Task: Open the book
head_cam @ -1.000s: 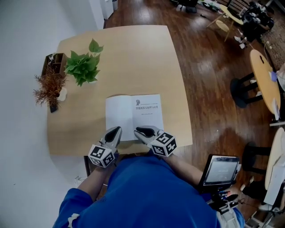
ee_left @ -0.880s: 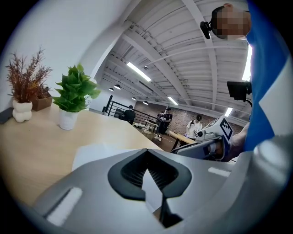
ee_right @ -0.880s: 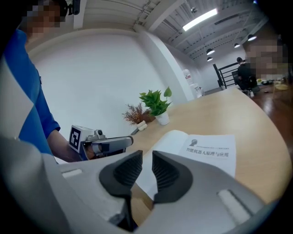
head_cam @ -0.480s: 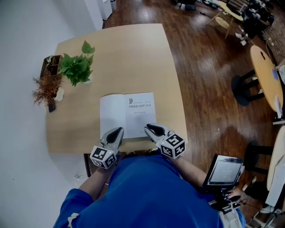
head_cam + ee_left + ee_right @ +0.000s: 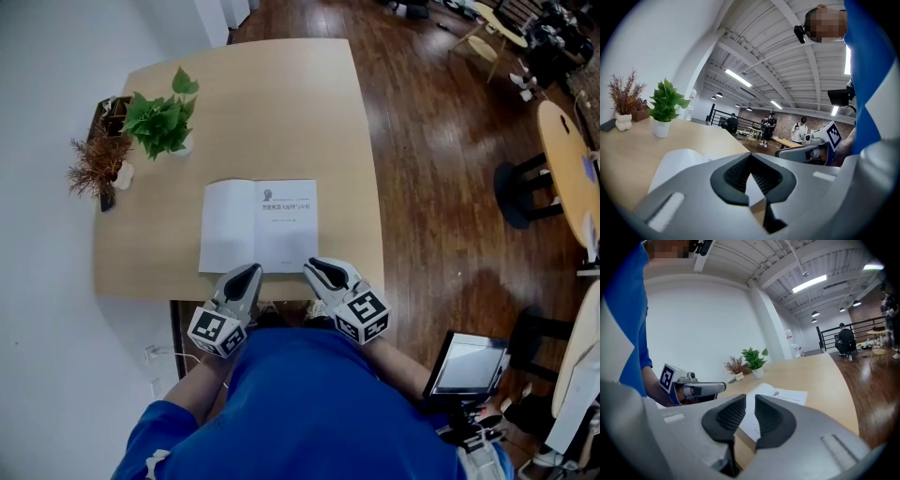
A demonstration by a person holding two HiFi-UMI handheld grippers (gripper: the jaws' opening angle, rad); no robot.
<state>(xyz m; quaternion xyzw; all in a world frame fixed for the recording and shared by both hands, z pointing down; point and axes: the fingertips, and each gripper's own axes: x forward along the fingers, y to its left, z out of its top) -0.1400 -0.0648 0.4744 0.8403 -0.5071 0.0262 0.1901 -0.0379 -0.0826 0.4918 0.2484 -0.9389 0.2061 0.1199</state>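
Evidently the opening step is done. At the far left of the bench [image 5: 281,103] stand a dried plant [image 5: 94,167] and a green potted plant [image 5: 159,122], well apart from the work. The left gripper [image 5: 246,272] hovers at the bench's near edge with its jaw tips meeting and nothing between them. Just beyond it the book [image 5: 258,225] lies flat and open, a blank page on the left and the title page on the right. The right gripper [image 5: 314,265] sits at the book's near right corner, jaws parted by a narrow slit and empty. What remains, I judge, is only to draw both grippers clear without catching a page.
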